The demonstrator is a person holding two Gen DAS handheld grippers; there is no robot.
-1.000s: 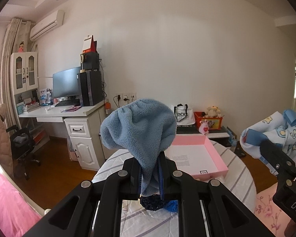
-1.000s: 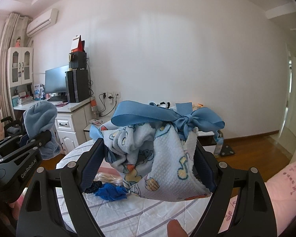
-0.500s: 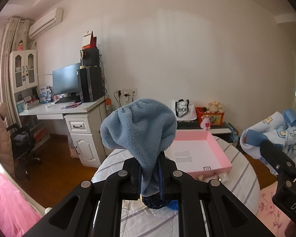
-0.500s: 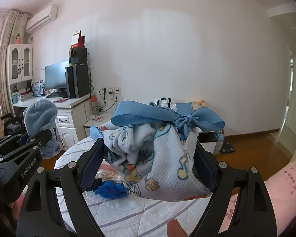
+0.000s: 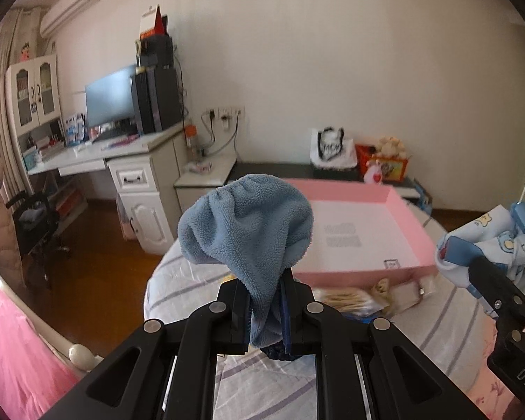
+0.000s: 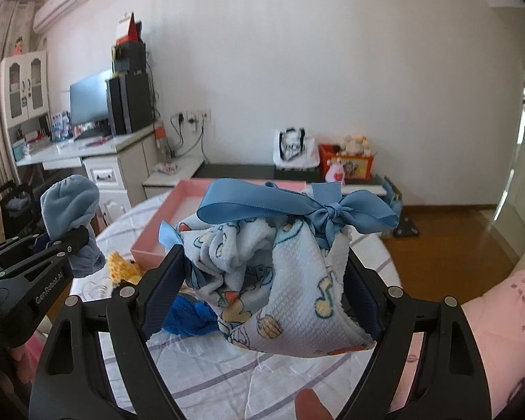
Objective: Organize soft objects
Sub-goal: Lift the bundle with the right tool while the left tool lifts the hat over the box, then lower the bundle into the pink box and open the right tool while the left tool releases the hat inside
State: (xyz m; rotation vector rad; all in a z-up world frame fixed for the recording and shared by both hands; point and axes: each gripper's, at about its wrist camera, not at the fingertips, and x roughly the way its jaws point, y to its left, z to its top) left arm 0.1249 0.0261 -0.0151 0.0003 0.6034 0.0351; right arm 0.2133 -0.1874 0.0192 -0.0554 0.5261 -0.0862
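Note:
My left gripper [image 5: 265, 309] is shut on a fuzzy light-blue fleece cloth [image 5: 245, 224] and holds it up above the striped table [image 5: 262, 378]. It shows at the left of the right wrist view [image 6: 71, 215]. My right gripper [image 6: 264, 283] is shut on a pale-blue printed cloth bundle [image 6: 283, 280] tied with a blue ribbon bow [image 6: 327, 210]. The bundle shows at the right edge of the left wrist view [image 5: 500, 241]. An open pink box [image 5: 364, 234] lies on the table beyond both grippers.
A yellow plush toy [image 6: 122, 266] and a bright blue soft item [image 6: 189, 315] lie on the table near the box. A packet of pale items [image 5: 346, 297] lies at the box's front. A white desk [image 5: 98, 154] and a low shelf [image 5: 297, 171] stand behind.
Both views have tilted downward and nearer the table. The pink box and the items in front of it show more fully. Both grips are unchanged.

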